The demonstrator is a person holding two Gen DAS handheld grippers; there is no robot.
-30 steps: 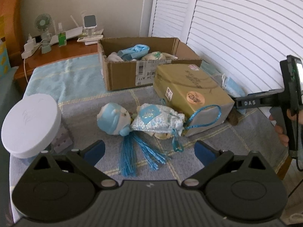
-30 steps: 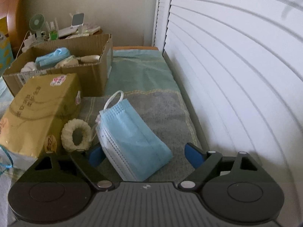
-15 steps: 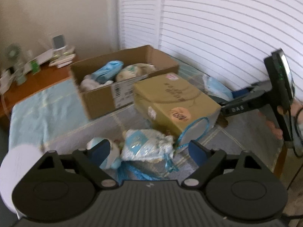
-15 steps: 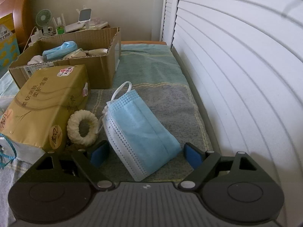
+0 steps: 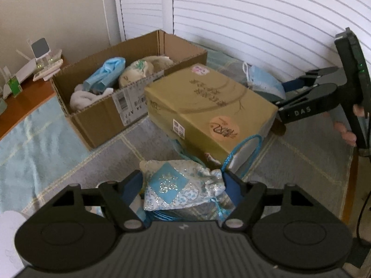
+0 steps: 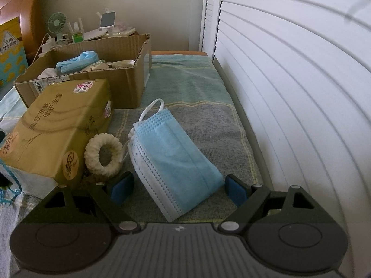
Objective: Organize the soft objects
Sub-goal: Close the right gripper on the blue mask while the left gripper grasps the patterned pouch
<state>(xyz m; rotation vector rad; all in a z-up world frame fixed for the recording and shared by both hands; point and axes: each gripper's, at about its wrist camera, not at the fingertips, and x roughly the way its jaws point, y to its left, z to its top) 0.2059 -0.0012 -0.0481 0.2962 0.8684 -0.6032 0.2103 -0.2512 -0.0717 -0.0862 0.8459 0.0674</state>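
A blue-and-white fabric doll pouch (image 5: 176,185) with blue tassels lies on the grey bedspread, right between the fingers of my left gripper (image 5: 180,183). Its jaws are closing, and the blue pads stand at the pouch's two sides without visibly squeezing it. My right gripper (image 6: 178,186) is open over a blue face mask (image 6: 174,162) that lies flat between its fingers. A cream knitted ring (image 6: 103,157) leans on a tan tissue pack (image 6: 58,125). Behind it stands the cardboard box (image 5: 97,125) holding several soft items.
The tan tissue pack (image 5: 208,106) sits between both grippers. White louvered doors (image 6: 289,92) run along the right. A wooden side table (image 5: 27,92) holds a router and small devices. A person's hand (image 5: 347,134) holds the right gripper. A white round lid (image 5: 9,222) sits at the lower left.
My left gripper has moved forward onto the doll pouch, rolled, and narrowed its jaws around it. The right gripper has kept its place over the mask.
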